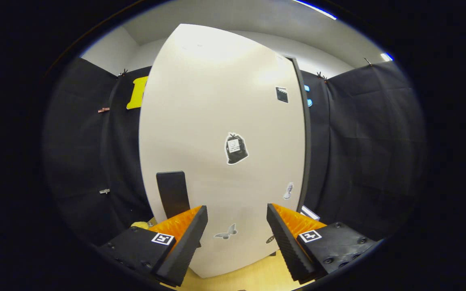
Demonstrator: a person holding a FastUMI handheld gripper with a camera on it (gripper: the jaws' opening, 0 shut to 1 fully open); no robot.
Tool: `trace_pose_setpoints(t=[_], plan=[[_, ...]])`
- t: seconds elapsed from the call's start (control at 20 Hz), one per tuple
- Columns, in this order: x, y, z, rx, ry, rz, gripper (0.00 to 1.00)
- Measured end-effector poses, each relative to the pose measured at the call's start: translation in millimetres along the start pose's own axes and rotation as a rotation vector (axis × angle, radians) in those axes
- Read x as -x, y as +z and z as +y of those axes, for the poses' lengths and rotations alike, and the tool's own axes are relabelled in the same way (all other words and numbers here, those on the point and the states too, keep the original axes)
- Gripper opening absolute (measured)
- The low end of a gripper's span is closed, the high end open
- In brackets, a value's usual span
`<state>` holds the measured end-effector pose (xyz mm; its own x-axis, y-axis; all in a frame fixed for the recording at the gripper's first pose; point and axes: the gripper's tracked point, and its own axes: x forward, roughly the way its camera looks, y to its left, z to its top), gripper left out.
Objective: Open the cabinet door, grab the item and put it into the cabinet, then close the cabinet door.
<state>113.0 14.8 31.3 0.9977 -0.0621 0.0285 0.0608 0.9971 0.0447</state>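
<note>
A tall white cabinet door (221,133) stands close in front of me, carrying several small stickers. Its dark handle (172,194) sits low on the door's left side, just beyond my left finger (184,238). My gripper (237,234) is open, with nothing between its fingers, and points at the lower part of the door. A small yellow item (140,224) peeks out low down, left of the left finger and beside the door's edge; most of it is hidden. I cannot tell whether the door is fully closed.
A dark cabinet edge (306,133) runs along the door's right side. Black cloth walls (370,141) stand left and right of the cabinet. A light wooden surface (257,275) lies below the door, between the fingers.
</note>
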Motion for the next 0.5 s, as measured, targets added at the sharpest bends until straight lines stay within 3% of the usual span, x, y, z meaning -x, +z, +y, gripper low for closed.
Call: trace_pose_setpoints(t=[0.25,0.5], plan=[[2,-1,23,0.011,0.014,-0.026,0.95],[2,-11,3,0.022,0.03,-0.006,0.98]])
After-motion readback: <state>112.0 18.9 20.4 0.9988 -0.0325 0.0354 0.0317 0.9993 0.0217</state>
